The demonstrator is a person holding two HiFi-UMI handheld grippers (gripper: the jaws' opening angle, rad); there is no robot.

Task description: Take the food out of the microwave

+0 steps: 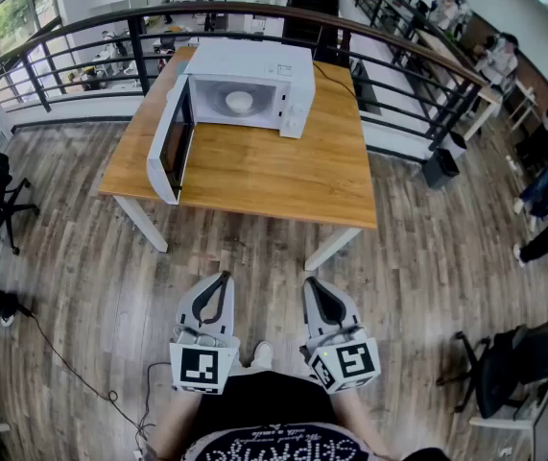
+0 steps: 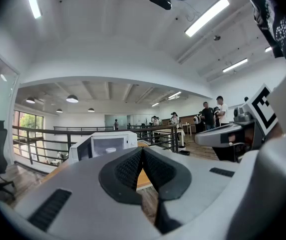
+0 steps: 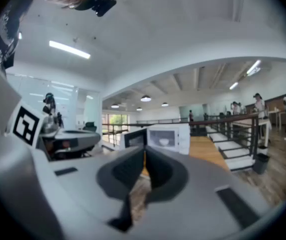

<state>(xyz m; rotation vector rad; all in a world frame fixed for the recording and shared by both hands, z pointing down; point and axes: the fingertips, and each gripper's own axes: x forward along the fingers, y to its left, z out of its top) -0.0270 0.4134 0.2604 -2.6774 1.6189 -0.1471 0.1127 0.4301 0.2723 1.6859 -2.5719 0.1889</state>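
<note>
Nearest the body, over the wooden floor [image 1: 254, 262], we hold the left gripper [image 1: 218, 281] and the right gripper [image 1: 314, 286] side by side, each clenched on nothing, pads pressed together. Well beyond them stands the table [image 1: 283, 176], bearing the microwave [image 1: 254, 70] with its door [image 1: 170, 142] swung wide at the left. The food, a pale bowl [image 1: 239, 102], sits inside the cavity. We judge that reaching in with unopened jaws would shove the bowl rearward, and that the protruding door could snag the left gripper.

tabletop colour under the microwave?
Warm orange-brown wood; the tabletop shows best in the head view, with the white microwave standing on it.
</note>
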